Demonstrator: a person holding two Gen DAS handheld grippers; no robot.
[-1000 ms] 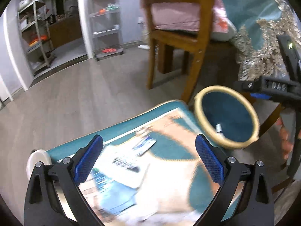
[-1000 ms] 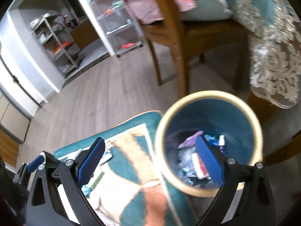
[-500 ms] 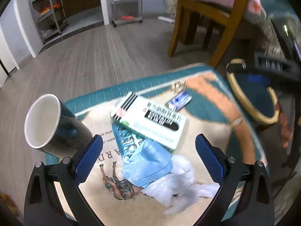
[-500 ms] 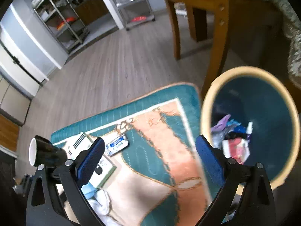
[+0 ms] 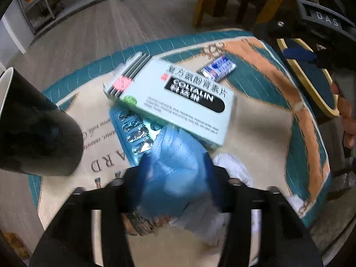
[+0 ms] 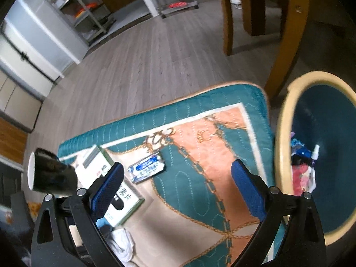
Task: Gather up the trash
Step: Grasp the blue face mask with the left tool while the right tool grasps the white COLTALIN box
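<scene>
Closing left tool [image 5: 175, 178] around blue face mask [image 5: 175, 162], mask between pads, contact blurred. Left wrist view: mask lies on quilted teal-and-peach cloth covering counter [image 5: 262, 120], overlapping blister pack [image 5: 131, 131] and medicine box [image 5: 180, 98]; white tissue [image 5: 231, 166] beside mask; small foil packet [image 5: 218, 67] beyond box; black cup [image 5: 33, 131] at left. Grey plank floor [image 5: 89, 31], wooden chair legs [image 5: 267, 6] behind.

Right wrist view: right tool [image 6: 178, 189] spread apart, nothing between pads, above cloth. Trash bin [image 6: 282, 151] just off counter's right edge, litter inside. Metal shelves [image 6: 82, 11] far across floor.
</scene>
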